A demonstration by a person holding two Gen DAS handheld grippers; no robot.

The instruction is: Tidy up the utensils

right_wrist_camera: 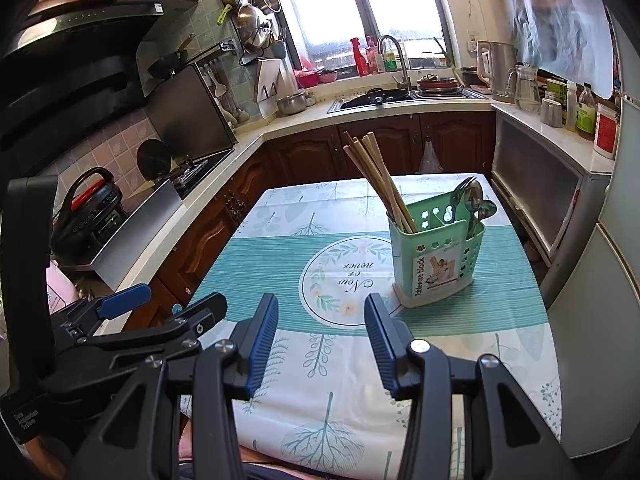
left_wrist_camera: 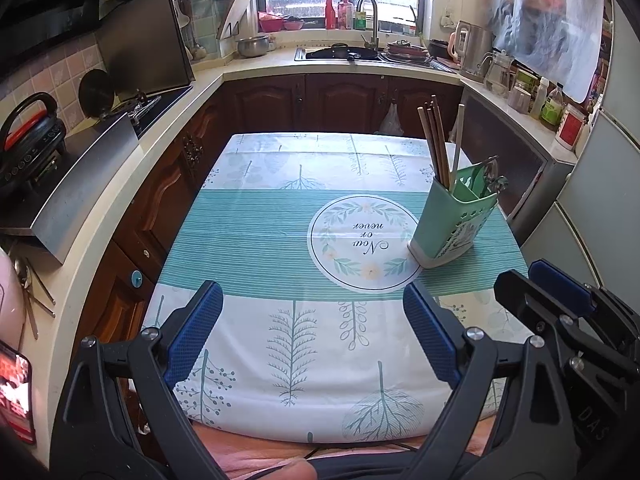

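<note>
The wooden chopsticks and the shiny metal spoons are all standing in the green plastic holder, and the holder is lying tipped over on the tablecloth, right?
Not quite. The green plastic holder stands upright on the leaf-patterned tablecloth, not tipped over; the right wrist view shows it. The wooden chopsticks and shiny metal spoons do stand in it.

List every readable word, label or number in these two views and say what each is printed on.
"Now or never": round emblem on the tablecloth, upside down from here.
"Tableware block": label on the green utensil holder.
"Data Acquisition System": body of the left gripper, seen from the right wrist view.
"DAS": body of the right gripper, seen from the left wrist view.
Bottle and jar labels on the counter: too small to read.
</note>
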